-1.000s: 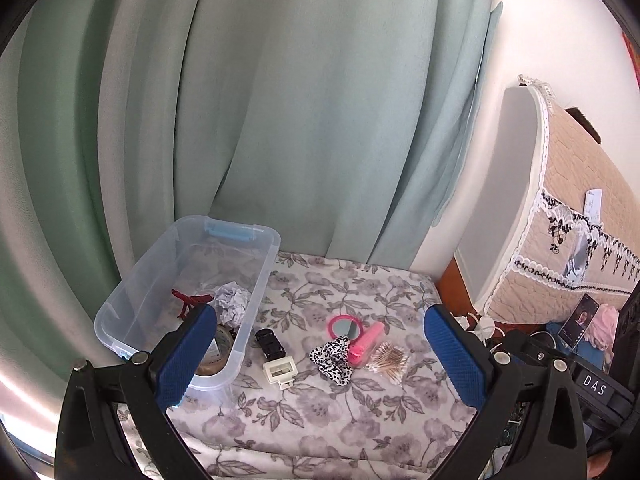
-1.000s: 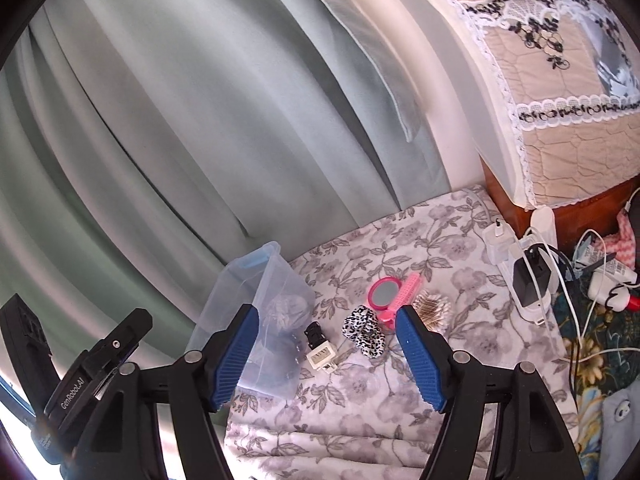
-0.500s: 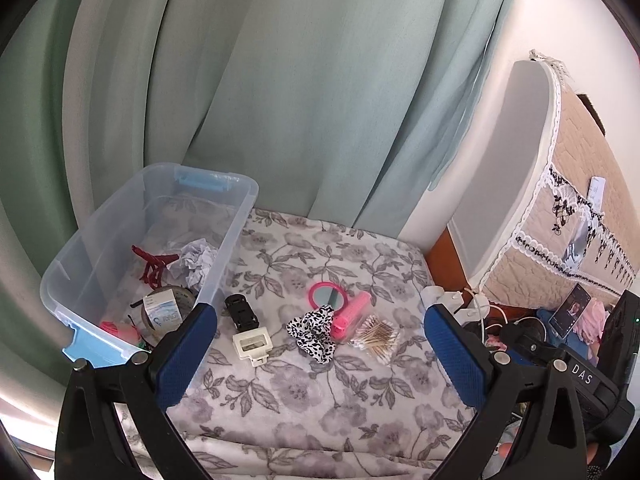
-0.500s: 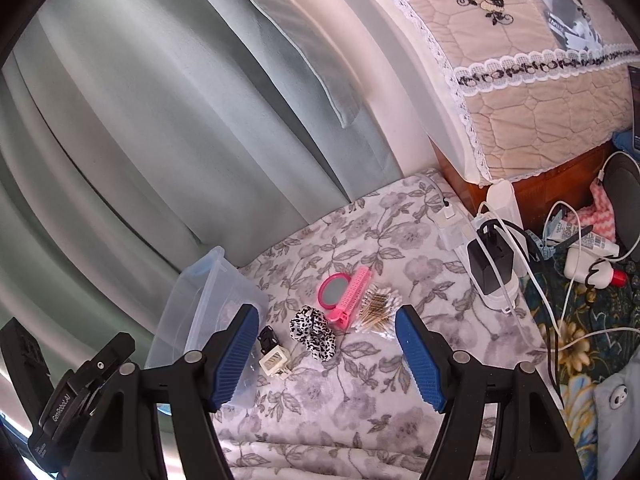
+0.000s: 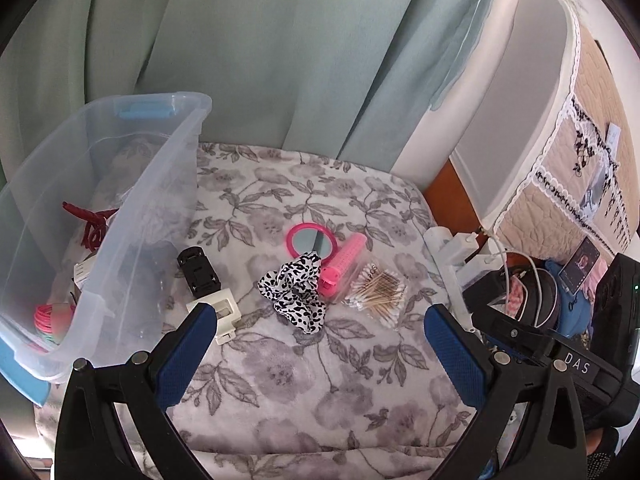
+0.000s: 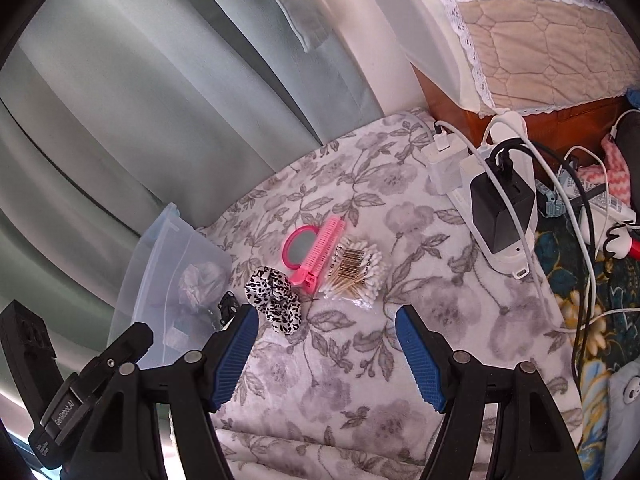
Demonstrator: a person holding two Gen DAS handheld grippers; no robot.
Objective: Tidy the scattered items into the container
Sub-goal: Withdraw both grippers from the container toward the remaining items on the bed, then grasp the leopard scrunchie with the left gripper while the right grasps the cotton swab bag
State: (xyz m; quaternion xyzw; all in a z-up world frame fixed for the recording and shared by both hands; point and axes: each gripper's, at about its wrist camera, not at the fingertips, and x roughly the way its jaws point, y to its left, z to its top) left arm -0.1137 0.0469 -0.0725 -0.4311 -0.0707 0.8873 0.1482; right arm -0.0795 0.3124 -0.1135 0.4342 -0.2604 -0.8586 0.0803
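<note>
While scrunchie lies clear, bin rim near.

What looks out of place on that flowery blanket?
Several small things lie loose beside the clear plastic bin rather than in it: a spotted scrunchie, a pink mirror, a pink hair roller, a packet of cotton swabs and two clips. Nothing looks spilled or broken.

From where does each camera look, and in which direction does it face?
Left wrist: sits on the left gripper, looks down at the floral blanket and clear bin; its open blue fingers show.
Right wrist: sits on the right gripper, looks down from further right; its open fingers show.
Shared: scrunchie, pink mirror, cotton swabs.
</note>
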